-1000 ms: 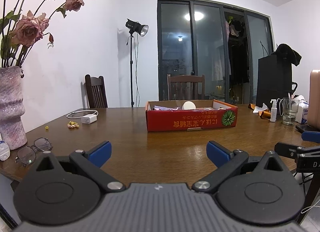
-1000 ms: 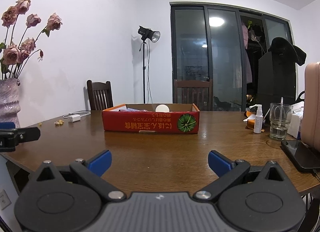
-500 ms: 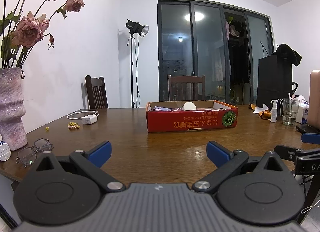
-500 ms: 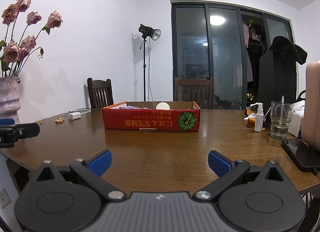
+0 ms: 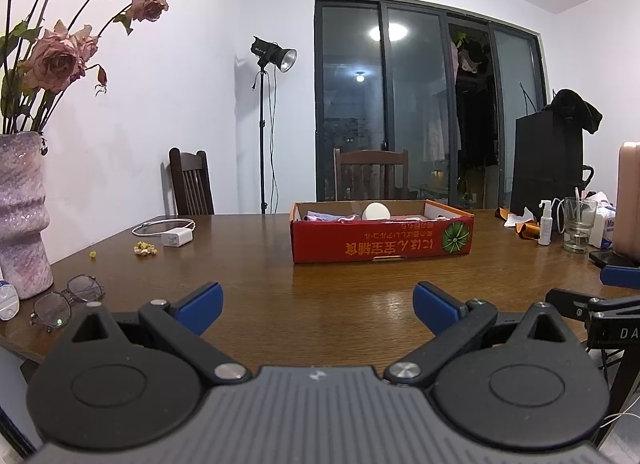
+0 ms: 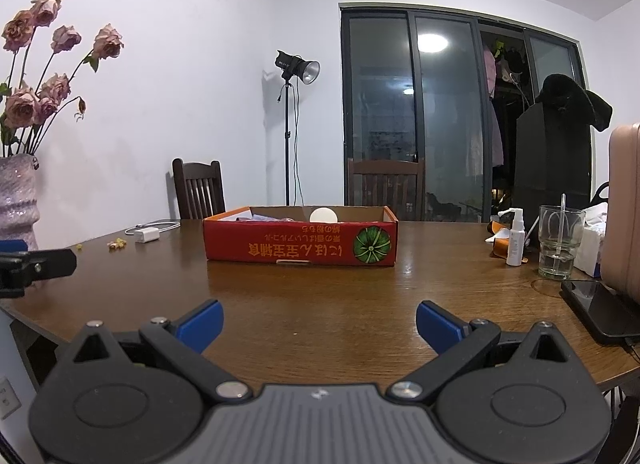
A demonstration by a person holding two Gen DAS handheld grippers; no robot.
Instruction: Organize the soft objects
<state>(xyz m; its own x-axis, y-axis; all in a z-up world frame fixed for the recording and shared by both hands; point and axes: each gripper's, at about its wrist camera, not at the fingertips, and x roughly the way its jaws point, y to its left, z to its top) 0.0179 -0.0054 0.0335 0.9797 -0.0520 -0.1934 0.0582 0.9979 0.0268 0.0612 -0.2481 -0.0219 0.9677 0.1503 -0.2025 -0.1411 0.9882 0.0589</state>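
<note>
A red cardboard box (image 5: 382, 242) sits on the brown wooden table (image 5: 320, 284), seen also in the right wrist view (image 6: 300, 242). Inside it lie pale pink and purple cloth (image 5: 328, 217) and a white round object (image 5: 377, 211); much of the contents is hidden by the box wall. My left gripper (image 5: 318, 306) is open and empty, near the table's front edge, well short of the box. My right gripper (image 6: 320, 324) is open and empty, also near the front edge. Each gripper shows at the edge of the other's view.
A pink vase with dried roses (image 5: 22, 216) and glasses (image 5: 66, 300) stand at the left. A charger with cable (image 5: 176, 238) lies behind. At the right are a glass (image 6: 560, 242), a spray bottle (image 6: 515, 238), a phone (image 6: 604, 310) and a pink case (image 6: 624, 208). Chairs stand behind the table.
The right gripper has risen and tilted slightly, so the box sits lower in its view. The left gripper has barely moved. Both stay open.
</note>
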